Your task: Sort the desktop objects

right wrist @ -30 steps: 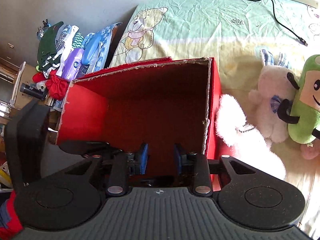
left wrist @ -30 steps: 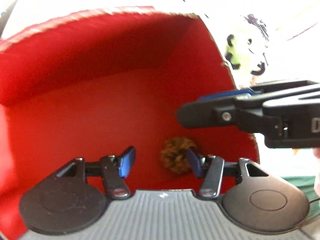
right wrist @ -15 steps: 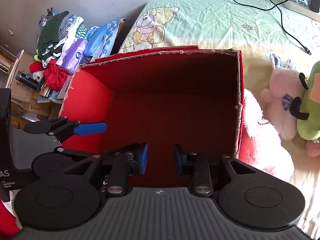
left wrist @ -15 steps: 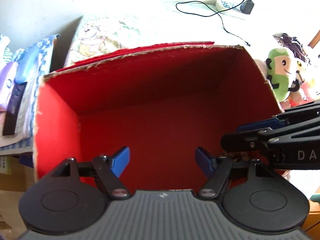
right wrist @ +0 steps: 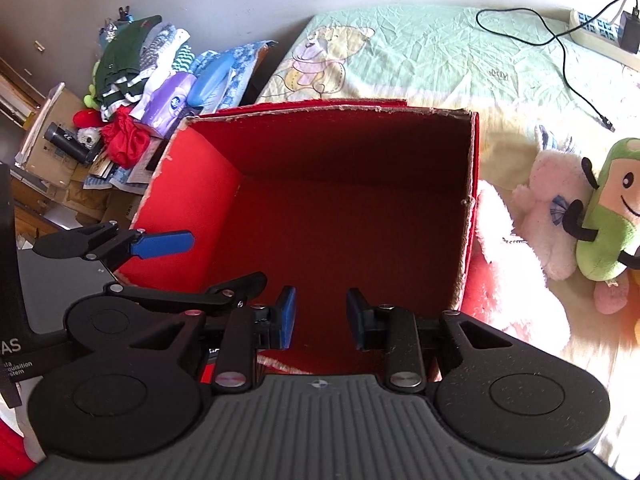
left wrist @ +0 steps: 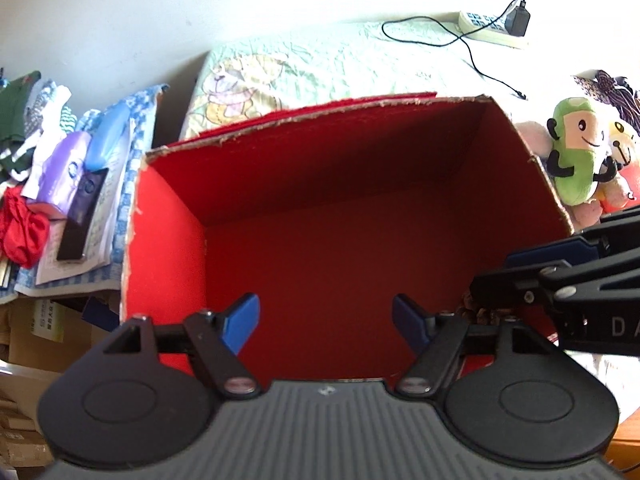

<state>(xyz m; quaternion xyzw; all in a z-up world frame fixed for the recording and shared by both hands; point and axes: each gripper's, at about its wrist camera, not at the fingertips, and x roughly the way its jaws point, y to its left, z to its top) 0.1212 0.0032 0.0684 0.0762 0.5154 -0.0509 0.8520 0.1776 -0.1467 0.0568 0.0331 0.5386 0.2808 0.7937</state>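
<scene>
A red open-topped box (left wrist: 168,216) fills both views, and I look down into it from above its near rim. My left gripper (left wrist: 325,318) hangs open over the box's near side with nothing between its blue pads. A brown fuzzy ball (left wrist: 467,303) lies on the box floor at the right, mostly hidden behind my right gripper (left wrist: 490,272). In the right wrist view my right gripper (right wrist: 320,314) is open by a narrow gap and holds nothing. The left gripper (right wrist: 200,262) shows at its left. Beside the box lie a green plush (right wrist: 612,216) and a white plush (right wrist: 516,280).
The box stands on a bed with a green bear-print sheet (right wrist: 420,52). A power strip (left wrist: 488,32) with a black cable (left wrist: 472,60) lies at the far right. Left of the bed are piled clothes and packets (right wrist: 160,76) on cardboard boxes (left wrist: 28,328). A pink-white bunny plush (right wrist: 552,208) lies nearby.
My left gripper has drawn up and back out of the box, leaving the brown fuzzy ball on the floor inside. The right gripper has also pulled back, so more of the box shows.
</scene>
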